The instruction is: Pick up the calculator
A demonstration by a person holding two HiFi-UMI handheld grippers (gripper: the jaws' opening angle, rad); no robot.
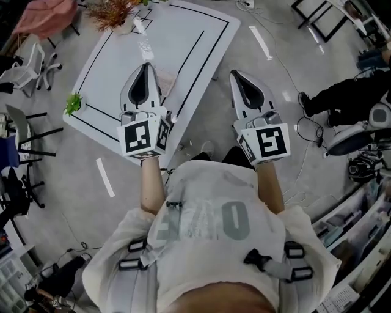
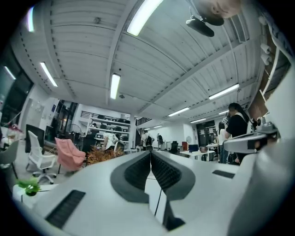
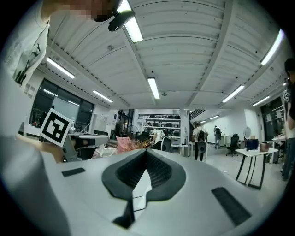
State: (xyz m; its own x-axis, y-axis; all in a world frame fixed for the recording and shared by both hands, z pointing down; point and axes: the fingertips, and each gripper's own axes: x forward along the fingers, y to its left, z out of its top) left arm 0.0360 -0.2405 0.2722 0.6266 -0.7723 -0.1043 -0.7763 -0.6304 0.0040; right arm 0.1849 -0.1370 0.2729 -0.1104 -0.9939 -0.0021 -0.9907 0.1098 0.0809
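Observation:
I cannot make out a calculator in any view. In the head view my left gripper (image 1: 146, 65) is held level over the near edge of a white table (image 1: 189, 36) marked with black lines, jaws together with nothing in them. My right gripper (image 1: 234, 74) hangs over the grey floor just off the table's right edge, also closed and empty. In the left gripper view the left gripper (image 2: 150, 152) points across the room, its ribbed pads meeting at the tip. In the right gripper view the right gripper (image 3: 146, 151) shows the same, with nothing between its pads.
On the table stand a small green plant (image 1: 73, 103) at the near left corner, a dried orange bunch (image 1: 113, 11) and a small pale object (image 1: 139, 25) at the far end. Office chairs (image 1: 30, 67) stand to the left. A seated person (image 1: 342, 92) and cables are on the right.

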